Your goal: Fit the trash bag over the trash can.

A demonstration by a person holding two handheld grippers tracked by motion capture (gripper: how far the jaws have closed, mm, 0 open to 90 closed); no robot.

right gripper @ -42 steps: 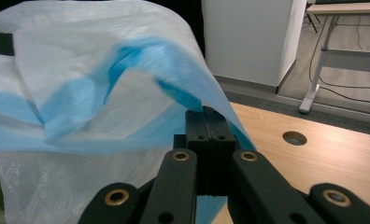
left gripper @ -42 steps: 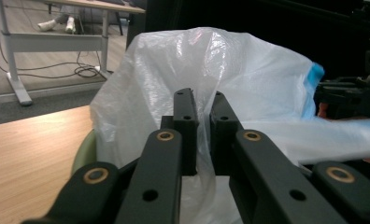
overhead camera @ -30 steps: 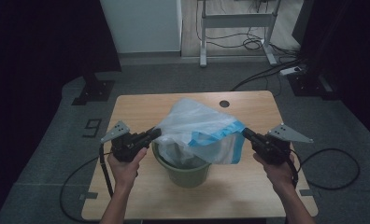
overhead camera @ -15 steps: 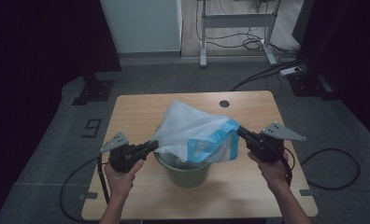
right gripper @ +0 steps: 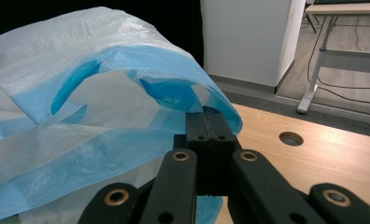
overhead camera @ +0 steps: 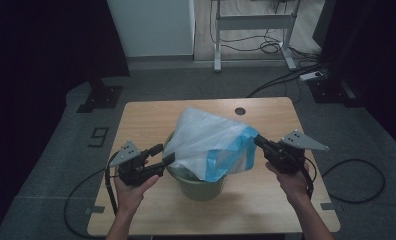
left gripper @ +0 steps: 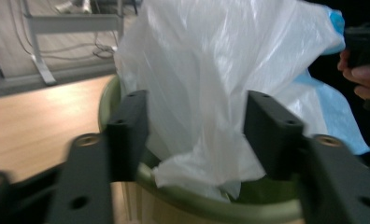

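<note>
**Bag stretched over the green bin**

A white and blue plastic bag (overhead camera: 211, 145) sits draped over a green bin (overhead camera: 198, 185) at the middle of the wooden desk (overhead camera: 136, 120). The right gripper (overhead camera: 259, 141) has its jaws pressed together on the bag's blue edge, holding it up at the bin's right side. The left gripper (overhead camera: 167, 155) stands with its jaws spread wide at the bin's left rim, the white plastic bulging between them but not pinched.
</note>
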